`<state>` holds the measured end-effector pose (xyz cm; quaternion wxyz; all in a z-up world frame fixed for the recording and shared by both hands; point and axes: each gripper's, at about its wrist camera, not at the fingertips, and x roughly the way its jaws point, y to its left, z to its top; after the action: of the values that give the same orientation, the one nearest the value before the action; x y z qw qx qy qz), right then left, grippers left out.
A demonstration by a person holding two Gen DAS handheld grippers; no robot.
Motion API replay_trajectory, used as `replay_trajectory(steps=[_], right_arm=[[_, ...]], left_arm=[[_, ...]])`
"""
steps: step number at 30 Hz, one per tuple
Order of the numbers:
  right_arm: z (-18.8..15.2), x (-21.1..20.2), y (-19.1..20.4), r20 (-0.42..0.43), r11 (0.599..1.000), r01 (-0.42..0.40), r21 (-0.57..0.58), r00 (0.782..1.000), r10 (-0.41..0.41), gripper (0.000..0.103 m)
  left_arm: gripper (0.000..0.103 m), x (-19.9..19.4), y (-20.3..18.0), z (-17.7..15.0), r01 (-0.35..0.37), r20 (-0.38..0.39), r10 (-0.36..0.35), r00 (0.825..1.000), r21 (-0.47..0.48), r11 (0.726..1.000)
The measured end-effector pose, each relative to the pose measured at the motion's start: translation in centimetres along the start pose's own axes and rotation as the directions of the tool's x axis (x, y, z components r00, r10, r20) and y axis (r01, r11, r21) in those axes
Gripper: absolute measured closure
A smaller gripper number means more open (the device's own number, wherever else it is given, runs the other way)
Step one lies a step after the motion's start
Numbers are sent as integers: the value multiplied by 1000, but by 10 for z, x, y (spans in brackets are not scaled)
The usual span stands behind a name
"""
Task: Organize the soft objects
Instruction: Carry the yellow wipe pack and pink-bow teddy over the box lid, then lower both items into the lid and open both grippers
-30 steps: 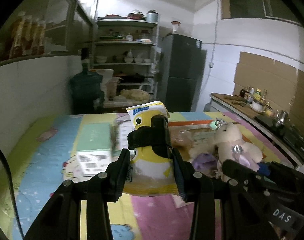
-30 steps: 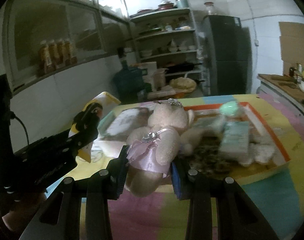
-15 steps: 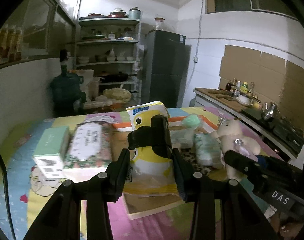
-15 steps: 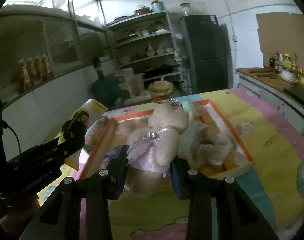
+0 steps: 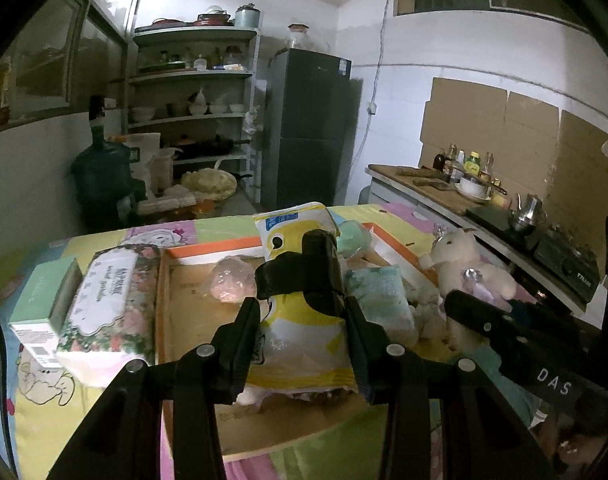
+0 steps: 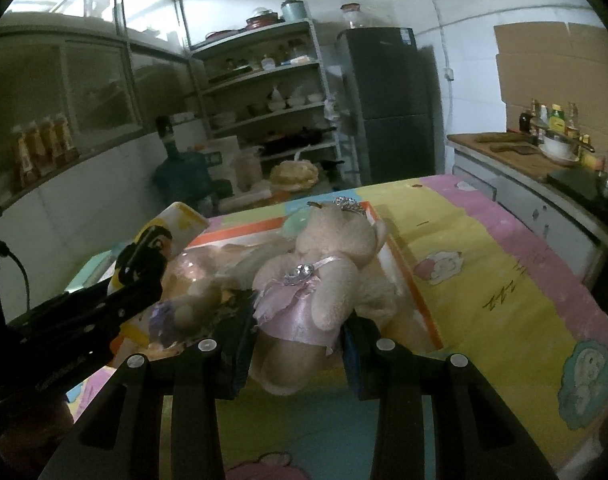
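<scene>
— Both tongs are loaded, right?

— Yes. My left gripper (image 5: 302, 320) is clamped on the yellow snack bag (image 5: 300, 312), which stands upright between the jaws with its blue-and-white top edge pointing away from me. My right gripper (image 6: 298, 332) is squeezed around the cream teddy bear (image 6: 324, 272), pinching its pink satin skirt, the head with its small crown farthest from me.

— Where do they sit relative to the box?

— Both hang over the near part of the orange-rimmed cardboard tray (image 5: 208, 250). Just past my left tong's tips lie a pink wrapped bundle (image 5: 230, 280) a bit to the left and a pale green packet (image 5: 378, 296) to the right, both inside the tray. At the far rim sits a mint-green soft ball (image 5: 350, 234).

— And outside the tray?

— Left of my left tong, touching the tray's side, is a floral tissue pack (image 5: 108, 300), with a green carton (image 5: 48, 300) just beside it. Everything rests on the cartoon-print tablecloth (image 6: 504, 280), which stretches to the right of my right tong.
</scene>
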<state>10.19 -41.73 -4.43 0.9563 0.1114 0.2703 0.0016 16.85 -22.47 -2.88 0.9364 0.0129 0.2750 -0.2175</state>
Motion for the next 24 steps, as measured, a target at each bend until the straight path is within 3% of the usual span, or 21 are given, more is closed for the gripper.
replay_trajectory(steps=[10,24], right_arm=[[15,25,-17,-30,1000,25,-20,999,-25,65],[16,66,-15,-119,998,-8,-57,993,1,65]], left_arm=[[61,24,-8,3,-4,-23,4,1000,-6,1000],[61,54,-4,3,-16,-84,15,996,-22,1000]])
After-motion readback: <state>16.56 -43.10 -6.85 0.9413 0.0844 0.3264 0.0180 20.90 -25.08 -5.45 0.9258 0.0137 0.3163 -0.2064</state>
